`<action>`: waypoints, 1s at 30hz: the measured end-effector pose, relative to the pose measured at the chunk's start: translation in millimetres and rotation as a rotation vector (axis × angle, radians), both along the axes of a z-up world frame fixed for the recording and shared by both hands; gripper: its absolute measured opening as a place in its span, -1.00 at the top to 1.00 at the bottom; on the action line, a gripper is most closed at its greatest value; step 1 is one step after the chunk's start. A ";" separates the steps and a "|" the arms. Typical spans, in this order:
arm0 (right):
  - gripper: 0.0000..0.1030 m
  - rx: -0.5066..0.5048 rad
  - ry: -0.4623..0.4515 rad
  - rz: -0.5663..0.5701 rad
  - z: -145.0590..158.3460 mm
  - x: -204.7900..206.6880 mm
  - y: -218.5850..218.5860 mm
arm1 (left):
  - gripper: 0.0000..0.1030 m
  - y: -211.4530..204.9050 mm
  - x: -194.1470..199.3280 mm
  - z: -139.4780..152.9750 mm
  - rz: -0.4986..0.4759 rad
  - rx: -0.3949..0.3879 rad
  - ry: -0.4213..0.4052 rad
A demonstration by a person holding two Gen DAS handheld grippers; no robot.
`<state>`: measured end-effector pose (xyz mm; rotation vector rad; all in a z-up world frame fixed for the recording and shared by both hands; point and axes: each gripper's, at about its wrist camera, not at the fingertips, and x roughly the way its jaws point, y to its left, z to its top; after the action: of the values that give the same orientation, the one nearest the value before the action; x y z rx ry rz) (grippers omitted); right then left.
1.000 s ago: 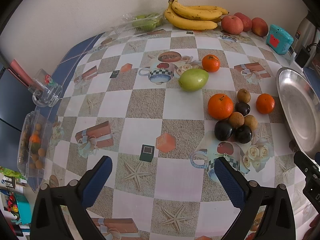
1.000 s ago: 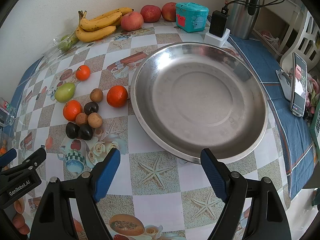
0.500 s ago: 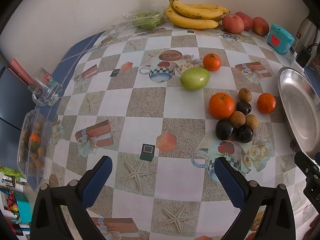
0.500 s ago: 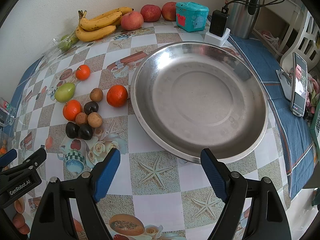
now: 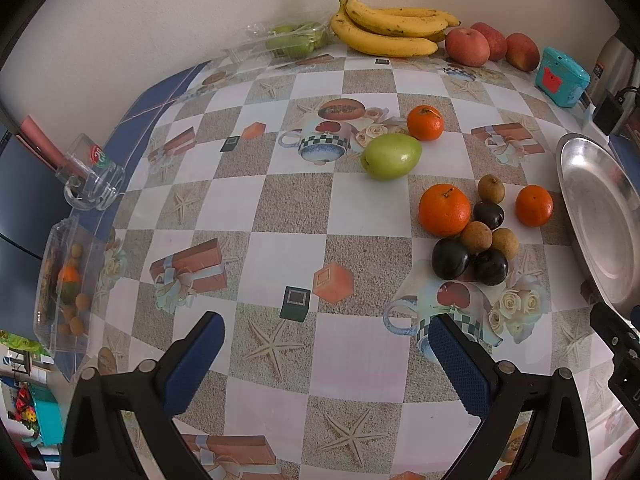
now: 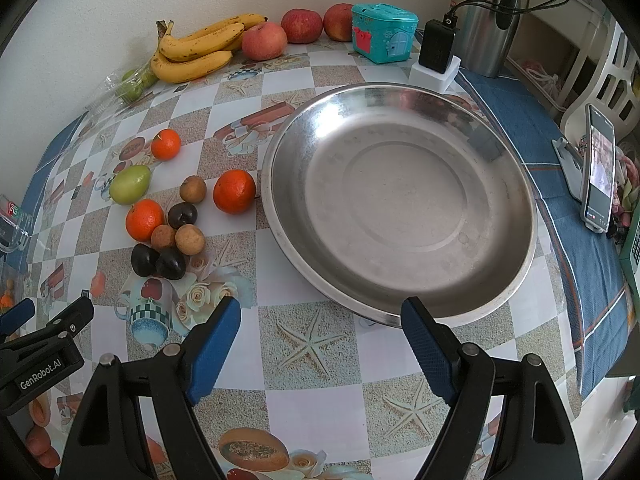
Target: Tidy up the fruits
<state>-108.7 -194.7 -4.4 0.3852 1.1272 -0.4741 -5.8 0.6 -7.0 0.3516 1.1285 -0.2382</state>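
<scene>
A large empty steel dish point(image 6: 400, 208) sits on the patterned tablecloth; its rim shows at the right of the left wrist view point(image 5: 592, 200). Left of it lies a cluster of fruit: three oranges point(image 5: 444, 210), a green mango point(image 5: 391, 156), dark plums point(image 5: 450, 258) and brown longans point(image 5: 476, 237). The cluster also shows in the right wrist view point(image 6: 168, 236). Bananas point(image 5: 388, 30) and red apples point(image 5: 467, 46) lie by the wall. My left gripper point(image 5: 324, 344) is open and empty, near and left of the cluster. My right gripper point(image 6: 320, 328) is open and empty, before the dish's near rim.
A teal tin point(image 6: 384, 38), a charger block point(image 6: 436, 56) and a steel kettle point(image 6: 488, 20) stand behind the dish. A phone on a stand point(image 6: 598, 168) is at the right. A glass mug point(image 5: 90, 176) and a clear plastic box point(image 5: 66, 280) sit at the left table edge.
The left gripper has drifted slightly, so the fruit sits a little lower and to the right in its view. The right gripper has not moved. Both stay open.
</scene>
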 end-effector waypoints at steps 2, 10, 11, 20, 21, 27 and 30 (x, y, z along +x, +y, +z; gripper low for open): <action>-0.61 0.000 0.000 0.000 0.0 0.1 0.0 | -1.00 -0.1 0.1 0.1 0.000 0.000 0.001; -0.61 0.001 0.001 0.000 -0.2 0.5 0.0 | -1.00 -0.4 0.8 0.5 0.000 0.000 0.002; -0.61 0.001 0.001 0.000 -0.1 0.4 0.1 | -1.00 -0.2 0.4 0.3 0.000 0.000 0.002; -0.61 0.001 0.001 0.000 -0.4 0.5 0.3 | -1.00 -0.9 1.6 1.0 0.000 0.000 0.003; -0.61 0.001 0.001 0.000 -0.4 0.7 0.4 | -1.00 -0.5 0.8 0.5 -0.001 0.000 0.003; -0.61 0.001 0.002 0.000 -0.4 1.3 0.4 | -1.00 -1.1 1.8 1.3 0.001 0.000 0.002; -0.61 0.001 0.002 0.001 -2.0 4.7 -2.5 | -1.00 0.0 0.1 -0.7 0.001 -0.001 0.001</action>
<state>-104.0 -197.2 -6.4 0.3856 1.1295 -0.4730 -5.6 0.6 -7.7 0.3499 1.1290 -0.2383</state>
